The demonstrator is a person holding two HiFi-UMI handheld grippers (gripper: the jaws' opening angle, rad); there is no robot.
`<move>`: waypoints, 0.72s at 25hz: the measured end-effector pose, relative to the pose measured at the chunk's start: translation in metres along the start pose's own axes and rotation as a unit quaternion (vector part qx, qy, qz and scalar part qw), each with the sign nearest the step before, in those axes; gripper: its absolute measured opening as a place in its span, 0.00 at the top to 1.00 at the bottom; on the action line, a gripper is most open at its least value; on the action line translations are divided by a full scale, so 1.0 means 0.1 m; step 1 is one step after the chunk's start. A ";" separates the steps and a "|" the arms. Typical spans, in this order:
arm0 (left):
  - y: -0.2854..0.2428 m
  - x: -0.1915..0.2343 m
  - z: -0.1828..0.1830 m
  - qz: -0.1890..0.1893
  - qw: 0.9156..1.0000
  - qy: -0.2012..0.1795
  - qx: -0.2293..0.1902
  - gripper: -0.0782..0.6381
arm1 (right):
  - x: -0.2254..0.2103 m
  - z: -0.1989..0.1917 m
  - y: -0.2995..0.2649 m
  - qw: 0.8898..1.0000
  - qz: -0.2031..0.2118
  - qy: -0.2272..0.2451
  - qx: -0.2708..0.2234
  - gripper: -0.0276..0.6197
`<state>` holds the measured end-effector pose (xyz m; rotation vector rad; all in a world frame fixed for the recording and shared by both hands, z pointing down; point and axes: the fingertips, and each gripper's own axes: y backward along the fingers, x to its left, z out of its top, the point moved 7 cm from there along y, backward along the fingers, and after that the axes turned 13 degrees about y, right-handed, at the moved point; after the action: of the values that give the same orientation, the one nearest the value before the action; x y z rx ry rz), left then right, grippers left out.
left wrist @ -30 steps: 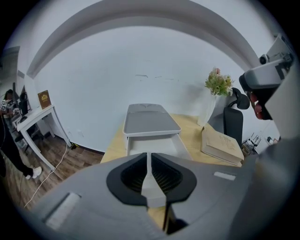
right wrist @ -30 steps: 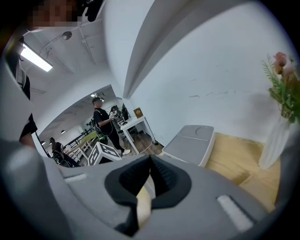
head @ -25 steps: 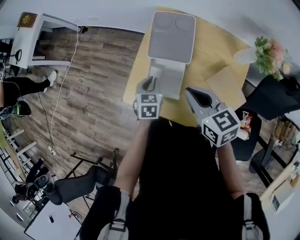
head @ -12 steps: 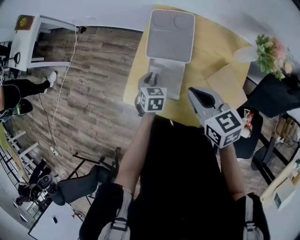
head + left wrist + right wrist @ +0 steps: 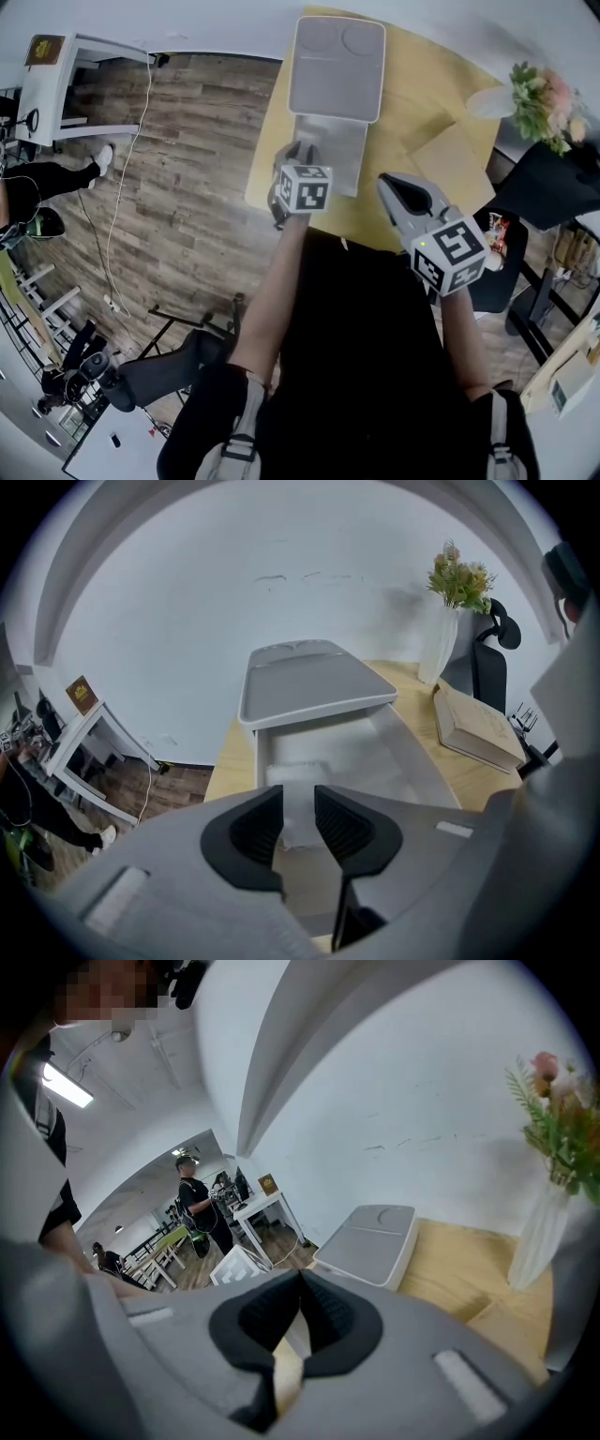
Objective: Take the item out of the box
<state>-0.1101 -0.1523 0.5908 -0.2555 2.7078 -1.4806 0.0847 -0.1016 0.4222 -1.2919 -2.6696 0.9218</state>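
A grey box (image 5: pixel 339 159) lies on the yellow table (image 5: pixel 422 94) with its lid (image 5: pixel 336 66) swung back and up. A white item (image 5: pixel 298 778) rests inside at the near left, seen in the left gripper view behind the box wall (image 5: pixel 417 761). My left gripper (image 5: pixel 298 822) hangs over the box's near end, pointing steeply down. Its jaws have just been opening and stand apart, with the white item in the gap but untouched. My right gripper (image 5: pixel 398 192) hovers to the right of the box, and its jaws meet on nothing (image 5: pixel 300 1283).
A tan book (image 5: pixel 478 728) lies right of the box, and a white vase of flowers (image 5: pixel 442 635) stands behind it. A black chair (image 5: pixel 553 187) is at the table's right. The table's near-left edge drops to wooden floor (image 5: pixel 187 187). A person (image 5: pixel 192 1199) stands far off.
My left gripper has moved forward and down over the box's near end, tilting steeper. The right gripper has stayed where it was.
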 end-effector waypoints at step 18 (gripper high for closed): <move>-0.10 -0.09 -0.05 -0.017 0.999 -0.019 0.034 0.64 | 0.11 -0.02 0.02 1.000 -0.007 -0.005 -0.002 0.95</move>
<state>-0.1004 -0.1523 0.6017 -0.3248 2.6305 -1.5573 0.0788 -0.0918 0.4202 -1.2699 -2.6861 0.9249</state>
